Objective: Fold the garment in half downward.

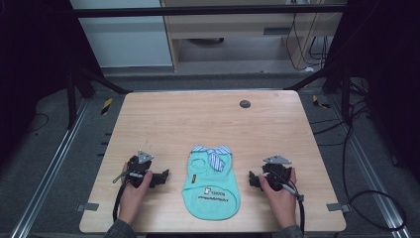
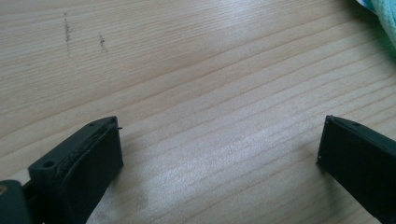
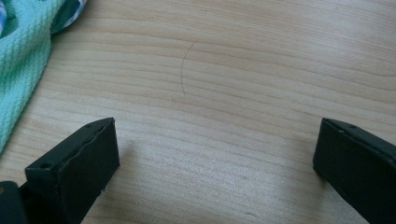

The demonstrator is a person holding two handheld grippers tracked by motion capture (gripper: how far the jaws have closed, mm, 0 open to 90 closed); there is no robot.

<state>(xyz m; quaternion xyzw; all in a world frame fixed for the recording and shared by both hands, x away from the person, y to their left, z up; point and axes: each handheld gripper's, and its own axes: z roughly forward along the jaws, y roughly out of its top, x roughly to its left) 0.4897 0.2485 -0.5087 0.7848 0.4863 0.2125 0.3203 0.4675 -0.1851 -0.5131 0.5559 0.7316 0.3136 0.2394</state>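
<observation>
A: What sat around the garment?

B: Small mint green pet shirt (image 1: 210,186) lay flat at the near middle of the counter (image 1: 198,119), striped bow (image 1: 214,154) at its far end. Left claw (image 1: 159,178) and right claw (image 1: 254,179) rested on the wood either side, near it, not touching. Nothing between claws and cloth.

A: Claw state?

B: Both released, jaws wide apart over bare wood, nothing gripped.

A: Surface, room?

B: Light wood-grain top, dark round cap (image 1: 244,103) near the far edge. Grey carpet around, cables (image 1: 366,198) on the right, pale cabinet (image 1: 124,34) behind
</observation>
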